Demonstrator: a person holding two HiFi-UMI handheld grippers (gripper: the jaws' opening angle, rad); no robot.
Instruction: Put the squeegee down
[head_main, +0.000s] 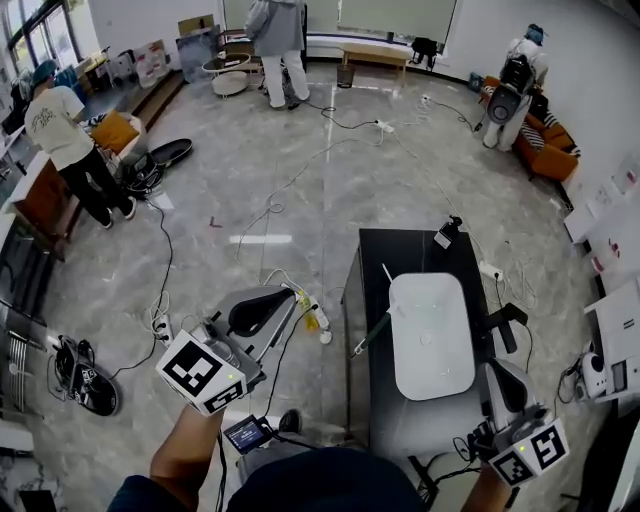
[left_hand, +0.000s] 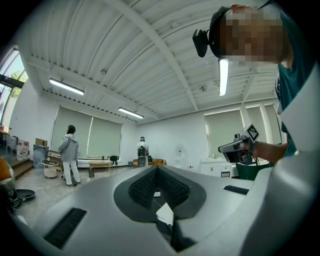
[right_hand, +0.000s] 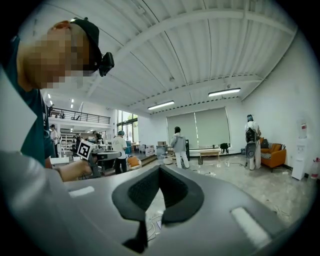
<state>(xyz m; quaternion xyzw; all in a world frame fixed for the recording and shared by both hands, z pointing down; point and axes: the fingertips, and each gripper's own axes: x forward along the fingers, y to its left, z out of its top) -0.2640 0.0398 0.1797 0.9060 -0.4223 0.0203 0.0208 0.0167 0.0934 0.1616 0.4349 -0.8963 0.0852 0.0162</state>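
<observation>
Your left gripper (head_main: 275, 300) and right gripper (head_main: 500, 375) both have their jaws closed together with nothing between them, and both point level, near you. What looks like the squeegee (head_main: 372, 333) lies at the left edge of the table (head_main: 400, 250), just beside the tray (head_main: 432, 335), so the put-down seems done. Keep both grippers well off its handle, since a nudge could tip it over that edge. The tray looks bare, with nothing in it.

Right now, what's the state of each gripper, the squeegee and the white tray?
left gripper: shut, empty.
right gripper: shut, empty.
squeegee: lying on the black table, in neither gripper.
white tray: flat on the table, beside the squeegee.
</observation>
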